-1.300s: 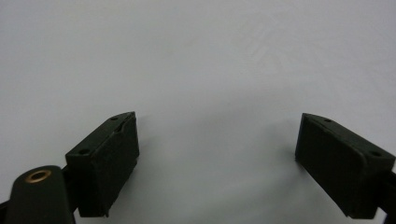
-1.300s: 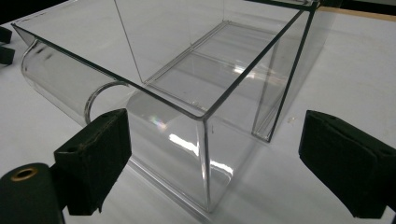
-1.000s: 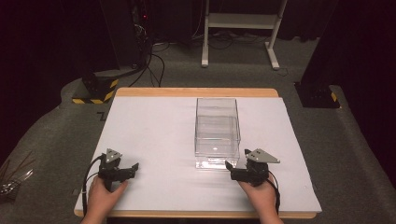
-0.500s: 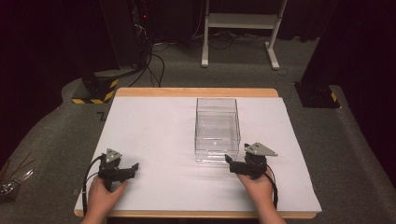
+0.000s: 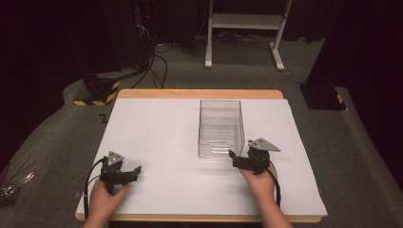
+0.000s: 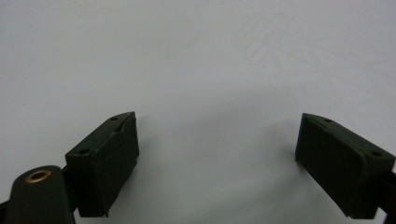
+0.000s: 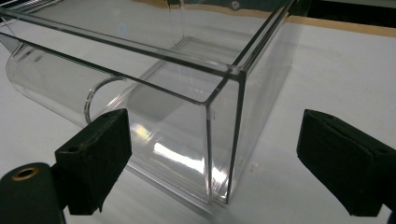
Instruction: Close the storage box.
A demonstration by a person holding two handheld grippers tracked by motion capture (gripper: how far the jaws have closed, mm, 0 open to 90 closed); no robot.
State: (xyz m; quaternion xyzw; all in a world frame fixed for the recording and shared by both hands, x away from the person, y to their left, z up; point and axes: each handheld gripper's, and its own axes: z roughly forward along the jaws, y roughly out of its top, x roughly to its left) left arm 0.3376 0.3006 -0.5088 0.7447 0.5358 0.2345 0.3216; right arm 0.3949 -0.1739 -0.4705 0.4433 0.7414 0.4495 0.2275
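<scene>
Two tongs sit on the bench (image 5: 157, 137), both with jaws apart. Right tongs (image 5: 232, 155) point at the near right corner of the clear box (image 5: 220, 128), mid-bench; left tongs (image 5: 136, 169) rest well apart.

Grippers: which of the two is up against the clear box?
The right gripper, open, its jaws either side of the near right corner of the clear box. The left gripper, also open, sits apart over the bare white tabletop.
</scene>
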